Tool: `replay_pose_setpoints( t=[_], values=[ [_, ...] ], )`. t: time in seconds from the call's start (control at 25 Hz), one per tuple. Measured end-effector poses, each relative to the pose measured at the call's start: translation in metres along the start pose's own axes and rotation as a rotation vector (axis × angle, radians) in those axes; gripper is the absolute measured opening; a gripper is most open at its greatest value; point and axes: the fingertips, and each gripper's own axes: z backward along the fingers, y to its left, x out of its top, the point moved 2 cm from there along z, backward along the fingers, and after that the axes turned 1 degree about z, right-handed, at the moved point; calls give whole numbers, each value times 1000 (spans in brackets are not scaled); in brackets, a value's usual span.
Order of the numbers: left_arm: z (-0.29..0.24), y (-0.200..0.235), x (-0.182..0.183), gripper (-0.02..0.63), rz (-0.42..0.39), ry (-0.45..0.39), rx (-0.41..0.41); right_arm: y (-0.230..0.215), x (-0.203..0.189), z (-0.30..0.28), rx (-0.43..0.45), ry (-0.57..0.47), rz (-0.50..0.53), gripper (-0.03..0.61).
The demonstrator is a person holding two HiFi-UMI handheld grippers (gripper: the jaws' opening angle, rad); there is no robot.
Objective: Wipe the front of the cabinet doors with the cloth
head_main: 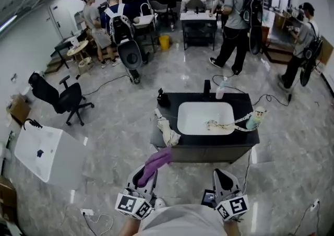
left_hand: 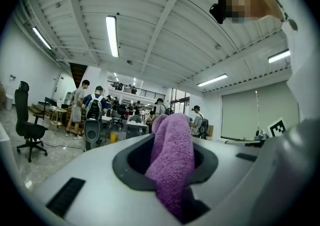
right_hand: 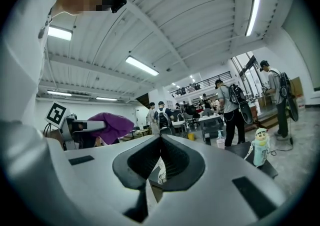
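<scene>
The black sink cabinet (head_main: 209,152) stands just ahead, its door fronts facing the person, unwiped. The fluffy purple cloth (left_hand: 172,165) is clamped in the left gripper (head_main: 142,176), raised ready for wiping. The right gripper (right_hand: 160,139) hangs pinched together, empty, out of the way.

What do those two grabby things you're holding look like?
The left tongs and the right tongs each have a smooth pale grey shell with a dark lining inside the jaws. Each carries a white cube printed with black square markers. The person wears a light-coloured top.
</scene>
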Motion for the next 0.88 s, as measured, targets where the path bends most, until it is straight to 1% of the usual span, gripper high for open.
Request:
replay_pose_setpoints(
  t=[0.12, 0.2, 0.32, 0.48, 0.56, 0.64, 0.72, 0.8, 0.88],
  values=[
    [-11, -17, 9, 94, -37, -46, 4, -26, 7, 9, -3, -27, 24, 25],
    [-10, -29, 16, 95, -35, -52, 35, -41, 17, 19, 0, -19, 27, 25],
    [6, -47, 9, 95, 4, -17, 128, -74, 15, 44, -8, 40, -24, 25],
    [25, -59, -27, 94, 46, 63, 269, -134, -9, 58, -32, 96, -119, 25],
    [33, -65, -37, 95, 55, 103, 292, -152, -14, 60, -36, 112, -129, 26],
    [37, -69, -39, 95, 32, 125, 281, -154, -12, 64, -38, 91, -132, 25],
    [39, -71, -41, 94, 23, 134, 251, -146, -6, 73, -49, 41, -145, 26],
    [31, -73, -46, 94, 58, 139, 180, -134, 1, 89, -89, -12, -148, 25],
    [16, -79, -51, 95, 112, 140, 69, -123, 7, 108, -159, -53, -135, 26]
  ],
)
